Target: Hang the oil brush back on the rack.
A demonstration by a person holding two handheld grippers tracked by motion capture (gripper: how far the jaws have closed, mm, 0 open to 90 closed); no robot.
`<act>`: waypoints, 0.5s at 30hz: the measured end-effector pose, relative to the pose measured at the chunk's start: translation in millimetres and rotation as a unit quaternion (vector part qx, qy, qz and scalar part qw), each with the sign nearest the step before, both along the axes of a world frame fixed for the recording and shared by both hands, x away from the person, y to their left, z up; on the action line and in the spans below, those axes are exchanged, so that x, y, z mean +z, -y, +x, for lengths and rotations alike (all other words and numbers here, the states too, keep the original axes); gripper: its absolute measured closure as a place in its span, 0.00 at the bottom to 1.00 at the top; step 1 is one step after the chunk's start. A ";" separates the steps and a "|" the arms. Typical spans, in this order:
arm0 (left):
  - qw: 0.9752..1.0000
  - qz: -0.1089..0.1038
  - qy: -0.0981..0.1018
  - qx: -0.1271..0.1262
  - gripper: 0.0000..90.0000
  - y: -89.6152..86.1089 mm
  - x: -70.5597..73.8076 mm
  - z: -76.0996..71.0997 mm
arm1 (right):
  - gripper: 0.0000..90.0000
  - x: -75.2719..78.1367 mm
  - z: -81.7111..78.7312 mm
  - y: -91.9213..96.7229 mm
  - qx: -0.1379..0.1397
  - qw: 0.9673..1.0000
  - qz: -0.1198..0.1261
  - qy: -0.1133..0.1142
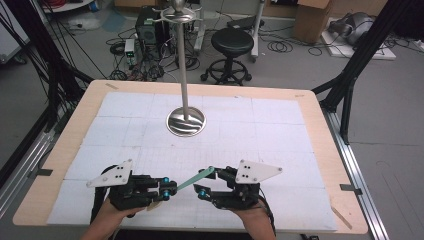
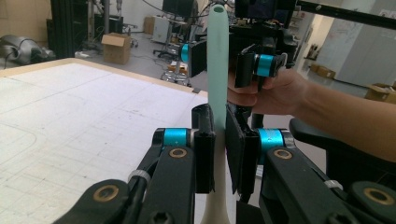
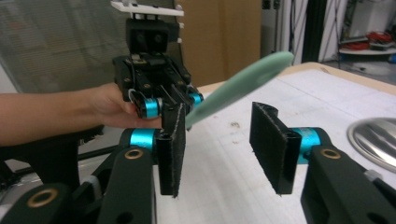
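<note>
A pale green spatula-like utensil (image 1: 196, 178) is clamped near its lower handle by the fingers of the left gripper (image 1: 167, 189), its blade raised off the bench (image 1: 320, 150) toward the right gripper (image 1: 209, 182). The right gripper's fingers are spread wide, with the blade between or just behind them; contact cannot be confirmed. A handover is judged to be under way: the right fingers must be closed on the blade before the left is released. A steel stand (image 1: 185, 121) is seen well beyond; no containers are seen.
</note>
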State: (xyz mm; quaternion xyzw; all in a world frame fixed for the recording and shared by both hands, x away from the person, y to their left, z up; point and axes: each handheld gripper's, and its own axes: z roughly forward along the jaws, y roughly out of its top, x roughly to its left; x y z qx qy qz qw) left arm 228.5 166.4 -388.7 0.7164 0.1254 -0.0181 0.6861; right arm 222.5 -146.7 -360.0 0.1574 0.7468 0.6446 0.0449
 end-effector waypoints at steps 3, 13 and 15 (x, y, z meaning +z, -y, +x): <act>1.000 0.002 -0.001 -0.004 0.91 0.6 -0.3 0.0 | 0.68 1.7 0.7 -3.4 0.012 1.000 0.005 0.004; 1.000 0.011 -0.001 -0.014 0.90 1.1 -1.2 -0.4 | 0.80 5.9 2.4 -9.5 0.041 0.999 0.014 -0.011; 1.000 0.013 0.000 -0.014 0.90 1.7 -1.6 -0.7 | 0.81 7.2 2.8 -11.0 0.043 0.999 0.014 -0.016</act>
